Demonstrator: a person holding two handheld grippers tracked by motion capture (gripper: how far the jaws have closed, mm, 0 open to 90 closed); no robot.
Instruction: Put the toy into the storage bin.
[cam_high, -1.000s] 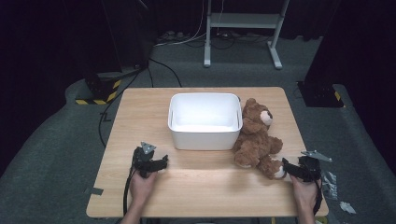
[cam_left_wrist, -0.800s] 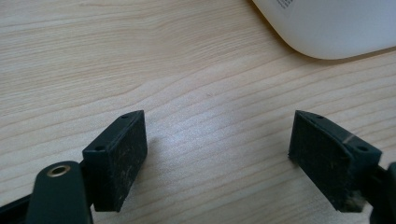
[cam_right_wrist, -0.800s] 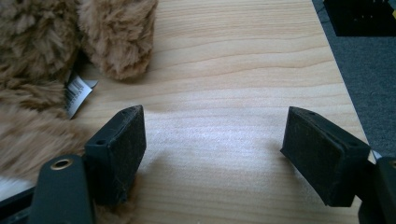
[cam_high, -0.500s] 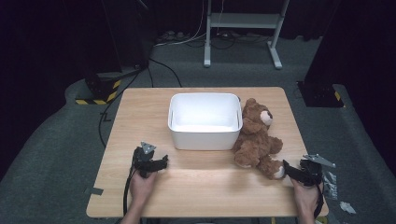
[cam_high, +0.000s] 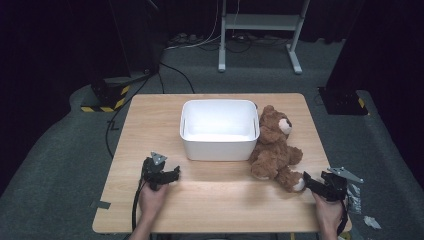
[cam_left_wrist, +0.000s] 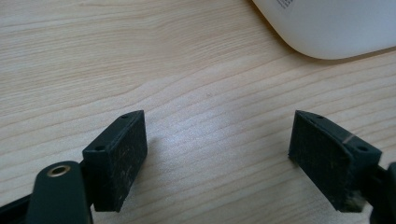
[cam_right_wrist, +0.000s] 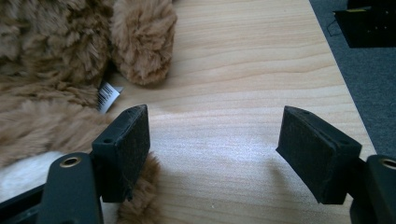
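Jaws of the right gripper (cam_right_wrist: 212, 154) stand wide apart over bare wood, nothing between them; its left pad touches the fur of the teddy bear's (cam_high: 274, 145) foot. Against the frame a second earlier, this gripper has drawn slightly back toward the table's (cam_high: 220, 200) near right corner, so the gap to the bear's leg is a little clearer from above. Bear and white bin (cam_high: 219, 129) lie as they did, the bear leaning against the bin's right wall. The left gripper (cam_left_wrist: 217, 158) is also spread wide, holding nothing, and has kept its place near the bin's front left corner. The right gripper view adds a small barcode label (cam_right_wrist: 106, 97) tucked under the bear's limb, too small to make out from above. The left gripper view shows the bin's rounded lower corner just ahead.
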